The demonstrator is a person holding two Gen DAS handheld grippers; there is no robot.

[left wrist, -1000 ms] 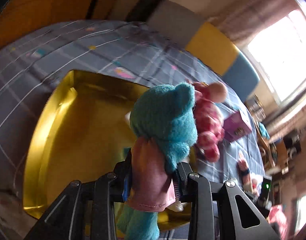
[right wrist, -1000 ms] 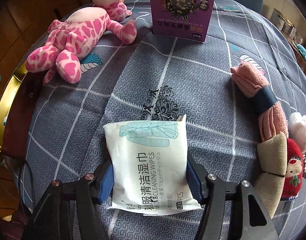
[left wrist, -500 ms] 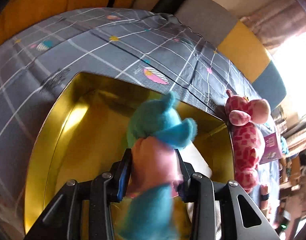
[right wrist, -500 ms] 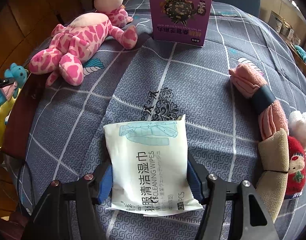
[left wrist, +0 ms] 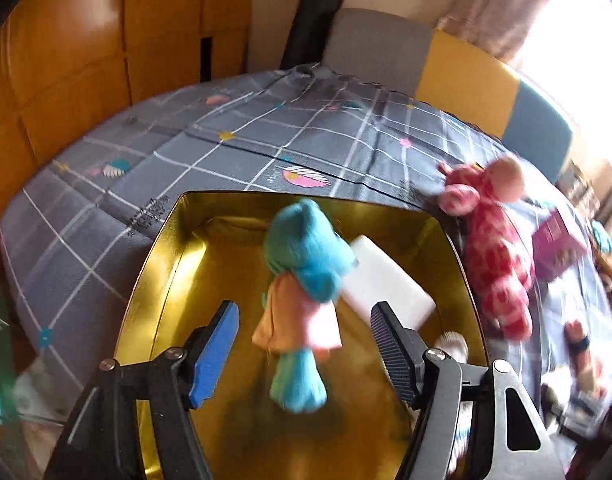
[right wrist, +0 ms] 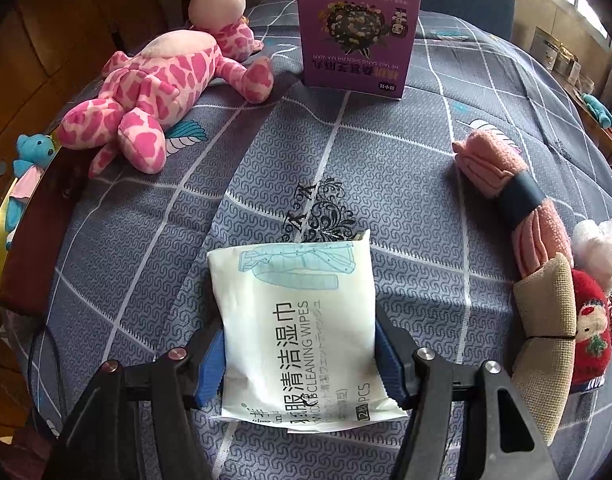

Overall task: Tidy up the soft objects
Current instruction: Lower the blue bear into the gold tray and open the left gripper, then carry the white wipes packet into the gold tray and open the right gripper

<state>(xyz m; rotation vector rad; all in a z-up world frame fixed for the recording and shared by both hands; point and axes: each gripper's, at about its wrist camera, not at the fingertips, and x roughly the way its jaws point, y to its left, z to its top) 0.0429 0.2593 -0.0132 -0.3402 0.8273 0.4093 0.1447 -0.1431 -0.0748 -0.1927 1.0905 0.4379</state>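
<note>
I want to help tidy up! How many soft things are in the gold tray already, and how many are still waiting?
Done: a white pack lies in the gold tray. In hand: the left gripper has just been opening, so its fingers no longer touch the blue teddy over the tray; the right gripper squeezes the wipes pack. Left on the bed: pink giraffe, pink rolled cloth, red doll.

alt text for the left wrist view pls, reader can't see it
The left gripper has just been opening; its pads stand clear of a blurred teal plush toy in a pink dress over a gold tray that also holds a white packet. Right of the tray, a pink spotted giraffe plush lies on the grey checked tablecloth.
</note>
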